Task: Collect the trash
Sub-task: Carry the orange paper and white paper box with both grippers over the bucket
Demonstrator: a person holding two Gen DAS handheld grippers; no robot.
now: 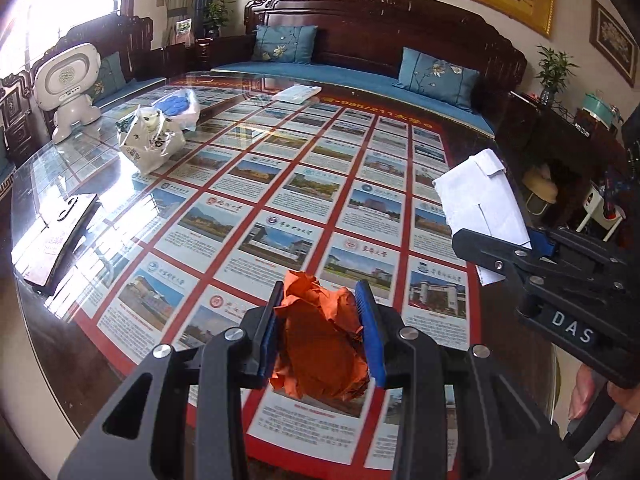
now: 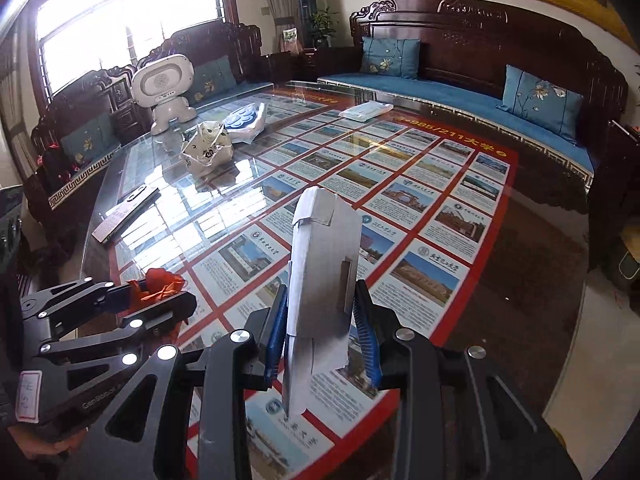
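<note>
My left gripper (image 1: 320, 308) is shut on a crumpled orange paper ball (image 1: 320, 344) and holds it above the glass-topped table (image 1: 280, 184). It also shows at the left of the right wrist view (image 2: 158, 292) with the orange paper (image 2: 160, 282) in it. My right gripper (image 2: 322, 312) is shut on a flattened white cardboard box (image 2: 320, 280) that stands upright between its blue pads. In the left wrist view the right gripper (image 1: 532, 240) holds the white box (image 1: 480, 200) at the right, over the table's edge.
On the table stand a tied white plastic bag (image 1: 150, 142), a bag of blue items (image 1: 178, 106), a white packet (image 1: 296, 93) at the far side, a white robot toy (image 1: 68, 88) and a flat card box (image 1: 56, 240) at the left. Wooden sofas surround the table.
</note>
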